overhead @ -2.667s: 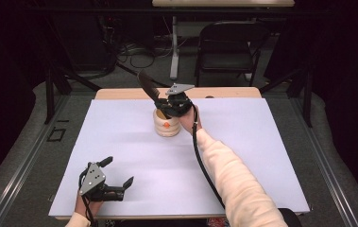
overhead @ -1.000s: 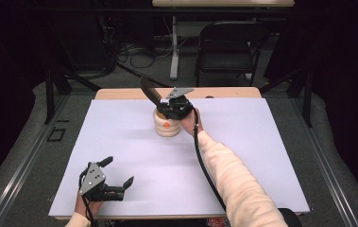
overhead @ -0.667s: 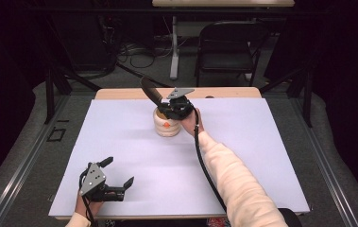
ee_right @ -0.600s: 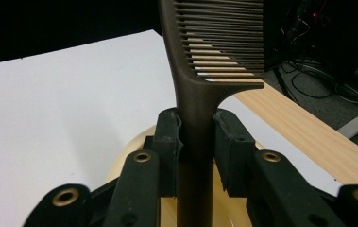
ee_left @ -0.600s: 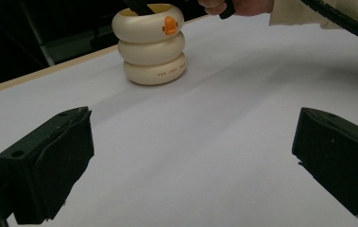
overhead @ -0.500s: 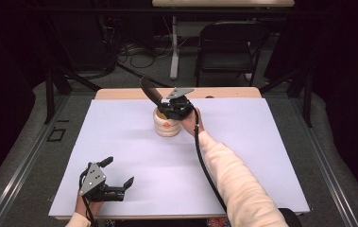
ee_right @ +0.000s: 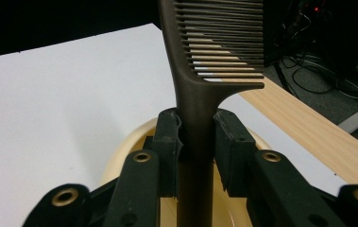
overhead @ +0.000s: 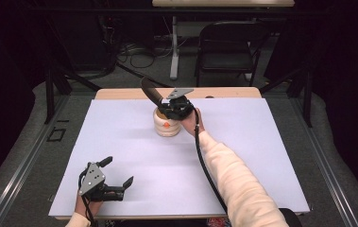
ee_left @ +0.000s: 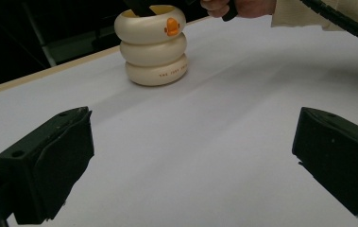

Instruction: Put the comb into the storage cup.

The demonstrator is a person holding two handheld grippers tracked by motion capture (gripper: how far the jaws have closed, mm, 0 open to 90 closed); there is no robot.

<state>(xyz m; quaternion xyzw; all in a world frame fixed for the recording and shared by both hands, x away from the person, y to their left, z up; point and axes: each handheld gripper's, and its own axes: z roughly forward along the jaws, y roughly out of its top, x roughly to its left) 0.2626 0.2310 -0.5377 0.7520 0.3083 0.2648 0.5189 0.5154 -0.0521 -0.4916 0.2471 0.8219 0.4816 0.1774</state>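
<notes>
A cream holder (overhead: 166, 126) made of three stacked rings, with a small orange beak on its side, stands at the far middle of the white-covered table (overhead: 266, 146). My right gripper (overhead: 165, 109) hangs just over its mouth, shut on the handle of a dark brown comb (overhead: 150, 91). The comb's toothed end slants up and to the left. In the right gripper view the pads (ee_right: 168, 142) pinch the comb (ee_right: 200, 90) above the holder's rim (ee_right: 124, 146). My left gripper (overhead: 117, 171) rests open at the near left, jaws wide apart (ee_left: 191, 156) and facing the holder (ee_left: 153, 45).
The table's wooden far edge (overhead: 224, 93) runs behind the holder. A folding chair (overhead: 228, 42), cables and a table leg stand on the floor beyond. The right forearm in a cream sleeve (overhead: 233, 179) crosses the near right of the table.
</notes>
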